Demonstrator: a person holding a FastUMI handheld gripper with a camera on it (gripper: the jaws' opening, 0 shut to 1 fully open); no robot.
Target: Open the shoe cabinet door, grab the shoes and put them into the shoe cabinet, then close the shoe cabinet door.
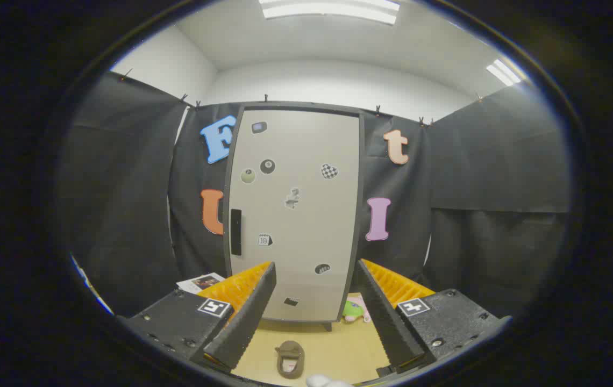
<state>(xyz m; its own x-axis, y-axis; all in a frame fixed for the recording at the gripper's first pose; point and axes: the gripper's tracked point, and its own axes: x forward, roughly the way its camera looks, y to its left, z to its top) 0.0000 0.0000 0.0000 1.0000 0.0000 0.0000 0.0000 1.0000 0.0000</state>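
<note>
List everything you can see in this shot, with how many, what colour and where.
cabinet: one, light grey door in a dark frame, shut, straight ahead beyond the fingers
handle: one, black, on the door's left edge
stickers: several, mixed, scattered over the door
shoe: one, dark brown, on the floor between the fingers
toy: one, green and pink, on the floor at the cabinet's right foot
paper: one, white with a picture, on the floor left of the cabinet
floor: tan
gripper: one, fingers open, holding nothing
</note>
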